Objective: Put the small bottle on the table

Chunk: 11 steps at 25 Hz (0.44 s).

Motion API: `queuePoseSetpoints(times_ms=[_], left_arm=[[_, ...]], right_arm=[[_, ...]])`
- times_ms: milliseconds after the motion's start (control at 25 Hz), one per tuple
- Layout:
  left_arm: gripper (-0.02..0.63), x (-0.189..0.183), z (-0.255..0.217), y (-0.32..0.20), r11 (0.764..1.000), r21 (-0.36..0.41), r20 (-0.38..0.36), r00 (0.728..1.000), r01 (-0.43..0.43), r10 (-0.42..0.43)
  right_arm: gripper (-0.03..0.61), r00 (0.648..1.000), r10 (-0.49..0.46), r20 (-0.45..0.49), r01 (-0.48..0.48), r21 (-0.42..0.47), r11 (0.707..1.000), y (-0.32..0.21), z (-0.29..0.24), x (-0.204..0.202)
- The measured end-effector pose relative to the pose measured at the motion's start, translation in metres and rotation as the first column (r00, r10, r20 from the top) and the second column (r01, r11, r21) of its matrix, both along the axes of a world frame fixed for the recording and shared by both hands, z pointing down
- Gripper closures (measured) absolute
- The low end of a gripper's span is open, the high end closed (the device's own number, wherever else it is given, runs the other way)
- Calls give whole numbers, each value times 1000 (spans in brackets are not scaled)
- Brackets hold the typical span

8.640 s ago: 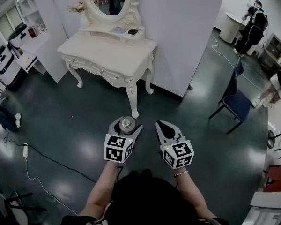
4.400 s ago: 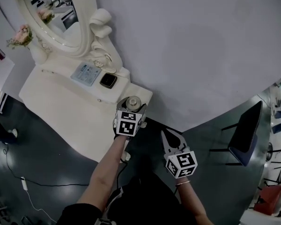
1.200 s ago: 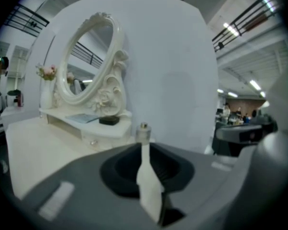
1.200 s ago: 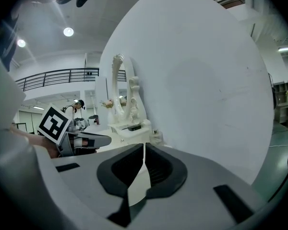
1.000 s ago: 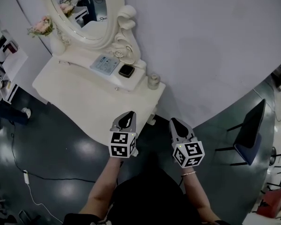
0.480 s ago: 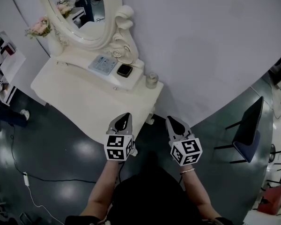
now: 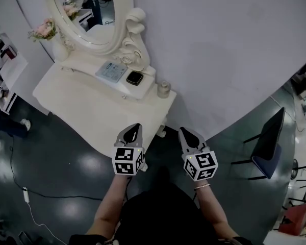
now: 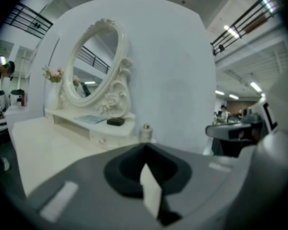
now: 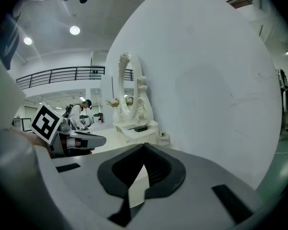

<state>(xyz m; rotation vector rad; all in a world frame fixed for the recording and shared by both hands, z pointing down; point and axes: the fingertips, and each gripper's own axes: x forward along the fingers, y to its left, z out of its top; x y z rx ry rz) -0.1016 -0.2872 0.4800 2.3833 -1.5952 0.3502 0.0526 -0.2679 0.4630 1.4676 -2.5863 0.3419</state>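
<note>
The small clear bottle (image 7: 164,89) with a silver cap stands upright on the right back corner of the cream dressing table (image 7: 86,106), close to the wall. It shows small in the left gripper view (image 8: 144,132) and in the right gripper view (image 9: 163,138). My left gripper (image 7: 133,129) hangs in front of the table's near edge, shut with nothing between its jaws. My right gripper (image 7: 186,135) is beside it over the dark floor, also shut and empty. Both stand well apart from the bottle.
An oval mirror (image 7: 94,9) in a carved frame rises at the table's back. A raised shelf holds a flat pale box (image 7: 111,70) and a small dark case (image 7: 135,78). Pink flowers (image 7: 43,29) stand at the left. A blue chair (image 7: 268,142) is on the right.
Both grippers drew back slightly from the table, and the view shifted a little. The bottle stayed on the table corner. The jaws of both stayed shut.
</note>
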Motion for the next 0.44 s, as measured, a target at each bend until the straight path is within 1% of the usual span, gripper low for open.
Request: queuePoseSetpoints(times_ms=[440], left_arm=[[606, -1, 1, -4, 1000, -2, 3, 1000, 15, -15]], right_arm=[[574, 1000, -9, 0, 9, 3, 1000, -3, 0, 3]])
